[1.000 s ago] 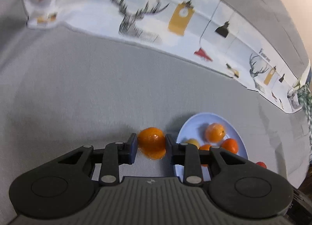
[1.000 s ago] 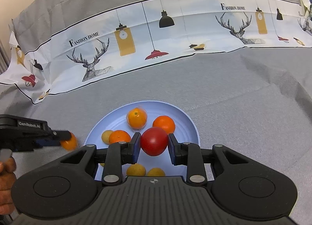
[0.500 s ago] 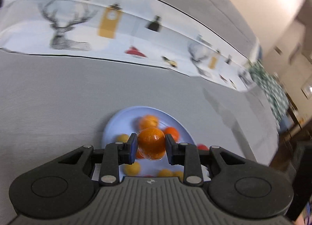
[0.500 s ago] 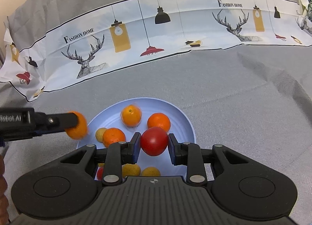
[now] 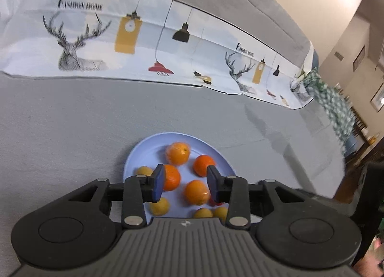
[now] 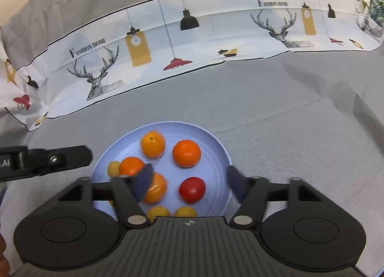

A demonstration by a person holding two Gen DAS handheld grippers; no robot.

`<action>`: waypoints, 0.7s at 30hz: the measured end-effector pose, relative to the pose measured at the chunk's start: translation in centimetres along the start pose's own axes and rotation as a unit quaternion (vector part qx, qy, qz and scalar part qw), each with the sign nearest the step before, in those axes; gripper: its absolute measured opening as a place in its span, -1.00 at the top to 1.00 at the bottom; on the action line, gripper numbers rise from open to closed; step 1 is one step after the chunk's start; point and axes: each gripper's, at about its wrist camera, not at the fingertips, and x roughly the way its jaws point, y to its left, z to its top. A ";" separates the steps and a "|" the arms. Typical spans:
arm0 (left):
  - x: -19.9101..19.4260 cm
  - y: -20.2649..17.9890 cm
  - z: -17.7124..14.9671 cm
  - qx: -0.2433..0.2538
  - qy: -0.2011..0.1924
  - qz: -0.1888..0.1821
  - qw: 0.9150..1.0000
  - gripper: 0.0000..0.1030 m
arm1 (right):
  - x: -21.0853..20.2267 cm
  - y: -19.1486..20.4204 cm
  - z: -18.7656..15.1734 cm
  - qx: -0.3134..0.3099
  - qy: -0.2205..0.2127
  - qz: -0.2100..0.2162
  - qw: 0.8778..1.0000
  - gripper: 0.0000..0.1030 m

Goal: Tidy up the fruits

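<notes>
Opening over the blue plate (image 6: 217, 143), your right gripper (image 6: 189, 182) has its jaws spreading; the red tomato (image 6: 192, 189) lies free on the plate between them, untouched. Your left gripper (image 5: 184, 184) is also opening, pads clear of the orange (image 5: 195, 191) lying below among other oranges and small yellow fruits. Plate sits on grey cloth (image 6: 300, 121).

The fruits (image 6: 186, 153) lie in the plate (image 6: 216, 141). The plate sits on the cloth (image 6: 288, 121). The printed sheet (image 6: 192, 37) lies behind it.
</notes>
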 end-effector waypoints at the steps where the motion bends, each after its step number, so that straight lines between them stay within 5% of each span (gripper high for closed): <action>1: -0.6 -0.3 -0.2 0.012 -0.004 0.007 1.000 0.14 | -0.2 -0.1 0.0 0.004 -0.004 -0.001 1.000 -0.63; 5: -3.3 -2.3 -1.3 0.079 -0.033 0.047 0.995 -0.23 | -1.6 -0.4 0.0 0.009 -0.025 0.000 1.000 -0.94; 12: -9.3 -4.8 -3.8 0.088 -0.088 0.109 0.986 -0.59 | -6.5 -0.8 -0.1 0.009 -0.058 -0.018 0.998 -0.99; 18: -10.3 -4.7 -6.2 0.012 -0.034 0.119 0.992 -0.71 | -9.1 0.0 -1.9 -0.009 -0.059 -0.037 0.998 -0.99; 21: -8.6 -4.9 -6.7 0.043 0.000 0.133 0.990 -0.79 | -9.0 0.4 -2.8 -0.034 -0.051 -0.043 0.997 -0.99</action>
